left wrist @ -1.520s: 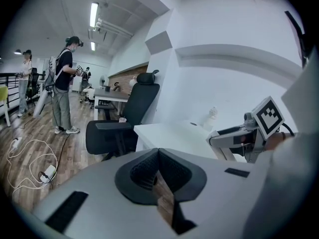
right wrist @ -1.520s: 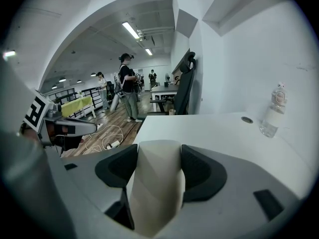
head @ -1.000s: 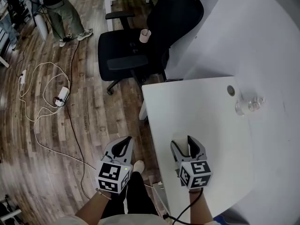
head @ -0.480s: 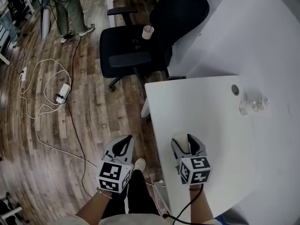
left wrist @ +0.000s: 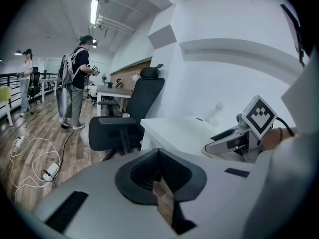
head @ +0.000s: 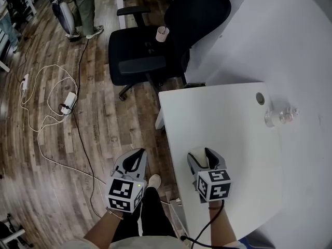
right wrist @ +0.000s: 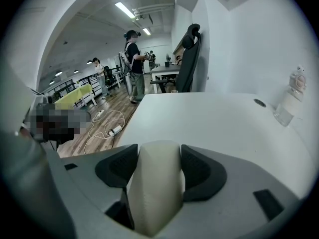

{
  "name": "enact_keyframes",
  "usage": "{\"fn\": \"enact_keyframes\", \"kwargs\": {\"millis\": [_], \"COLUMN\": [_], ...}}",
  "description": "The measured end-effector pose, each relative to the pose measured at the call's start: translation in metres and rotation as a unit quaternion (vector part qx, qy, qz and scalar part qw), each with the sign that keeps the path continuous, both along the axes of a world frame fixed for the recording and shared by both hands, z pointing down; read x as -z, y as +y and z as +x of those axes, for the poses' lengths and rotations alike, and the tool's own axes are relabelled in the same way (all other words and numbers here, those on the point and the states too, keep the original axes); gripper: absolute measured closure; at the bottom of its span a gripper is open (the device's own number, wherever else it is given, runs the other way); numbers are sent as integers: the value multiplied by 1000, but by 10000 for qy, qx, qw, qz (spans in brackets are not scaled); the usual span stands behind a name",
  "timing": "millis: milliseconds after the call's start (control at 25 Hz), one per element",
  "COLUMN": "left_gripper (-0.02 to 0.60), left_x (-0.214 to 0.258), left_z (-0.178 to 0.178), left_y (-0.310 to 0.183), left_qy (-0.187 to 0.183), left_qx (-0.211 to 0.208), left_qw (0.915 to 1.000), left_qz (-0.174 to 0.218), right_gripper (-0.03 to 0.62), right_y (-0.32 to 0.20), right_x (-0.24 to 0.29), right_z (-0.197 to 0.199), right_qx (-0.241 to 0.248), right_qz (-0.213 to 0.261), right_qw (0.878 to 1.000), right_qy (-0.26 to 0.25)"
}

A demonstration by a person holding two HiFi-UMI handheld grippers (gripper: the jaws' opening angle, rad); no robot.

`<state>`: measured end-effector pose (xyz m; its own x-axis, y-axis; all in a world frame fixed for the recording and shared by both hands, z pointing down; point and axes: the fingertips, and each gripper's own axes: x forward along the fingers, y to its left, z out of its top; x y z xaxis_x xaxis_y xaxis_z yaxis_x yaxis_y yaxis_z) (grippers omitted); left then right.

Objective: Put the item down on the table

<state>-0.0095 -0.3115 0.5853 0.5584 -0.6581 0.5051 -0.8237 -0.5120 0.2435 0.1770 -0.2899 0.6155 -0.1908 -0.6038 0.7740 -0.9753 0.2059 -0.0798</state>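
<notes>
Right now the right gripper has its jaws spread about the width of a cream-coloured item and pressed on it from both sides. In the right gripper view the item fills the gap between the two dark pads. Its long axis runs along the jaws, and its rounded end faces away from the person, toward 12 o'clock in the head view. It is held over the near left part of the white table, close to the edge. I cannot tell whether it touches the tabletop.

The left gripper hangs over the wooden floor, at 9 o'clock from the right one and just off the table's left edge. It also points toward 12 o'clock. Its jaws are drawn together so the tips meet, with nothing gripped between them.

A clear bottle stands on the table at 2 o'clock from the right gripper, well apart from it. A black office chair sits at 12 o'clock beyond the table, with a small cup on its seat. A white cable lies looped on the floor at 10 o'clock.
</notes>
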Motion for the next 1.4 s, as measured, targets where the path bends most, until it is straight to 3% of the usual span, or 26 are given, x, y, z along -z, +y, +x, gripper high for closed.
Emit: {"fn": "enact_keyframes", "kwargs": {"millis": [760, 1080, 1400], "left_gripper": [565, 565, 565], "left_x": [11, 26, 54], "left_z": [-9, -15, 5], "left_y": [-6, -10, -17], "left_qy": [48, 91, 241], "left_qx": [56, 49, -236], "left_qw": [10000, 9998, 9984], "left_qz": [62, 156, 456], "right_gripper": [291, 289, 302], "right_y": [1, 8, 39], "right_x": [-4, 31, 78], "right_z": [-5, 11, 46], "right_qx": [47, -595, -1592], "right_qz": [-140, 287, 802], "right_qw": [9997, 9974, 9834], "right_qy": [182, 300, 344]}}
